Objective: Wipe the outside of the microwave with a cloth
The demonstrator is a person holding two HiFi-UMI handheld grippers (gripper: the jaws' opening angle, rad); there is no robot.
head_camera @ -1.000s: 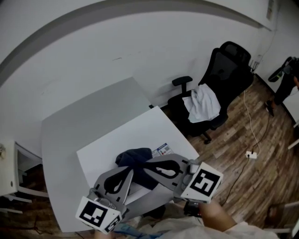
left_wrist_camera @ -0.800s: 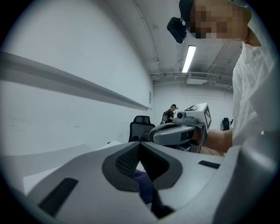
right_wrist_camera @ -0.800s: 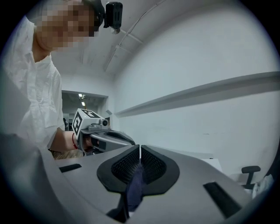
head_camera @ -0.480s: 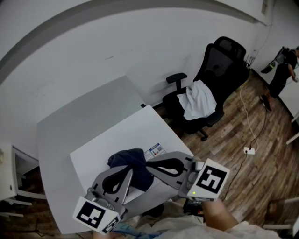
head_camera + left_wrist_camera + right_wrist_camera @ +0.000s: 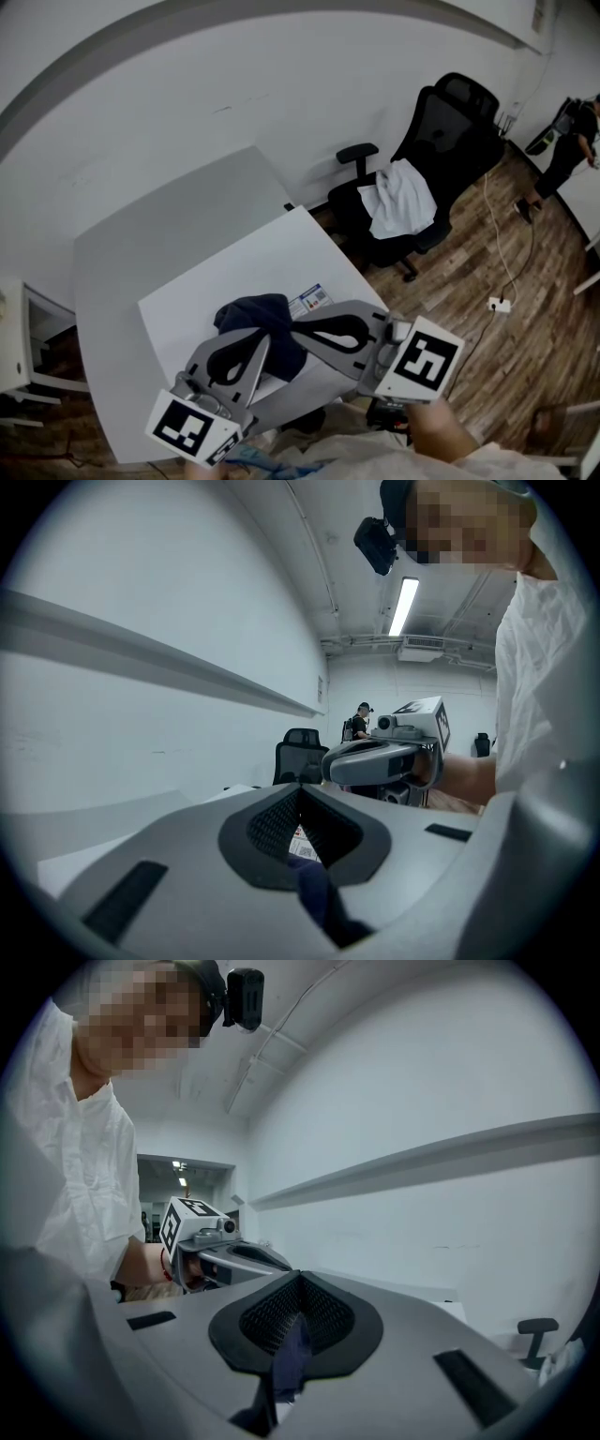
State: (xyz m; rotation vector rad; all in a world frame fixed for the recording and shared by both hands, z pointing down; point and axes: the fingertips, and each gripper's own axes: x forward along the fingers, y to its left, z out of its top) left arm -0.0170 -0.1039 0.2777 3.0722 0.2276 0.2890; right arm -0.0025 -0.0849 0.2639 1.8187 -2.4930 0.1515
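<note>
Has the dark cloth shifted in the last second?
No: the dark cloth lies right beside the label sticker, as before; only the view itself shifted.

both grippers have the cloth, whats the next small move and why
Probably lower both grippers a little to press the cloth flat on the white microwave top, ready for a first stroke. The left gripper and right gripper are each shut on the cloth, which is bunched between them.

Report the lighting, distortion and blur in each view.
Head view: dim and washed out, and the fisheye lens bends the wall ledge into an arc. Left gripper view: dark round vignette at the edges, and the ceiling light glares white. Right gripper view: same vignette, and the cloth pinched close to the lens looks soft.
</note>
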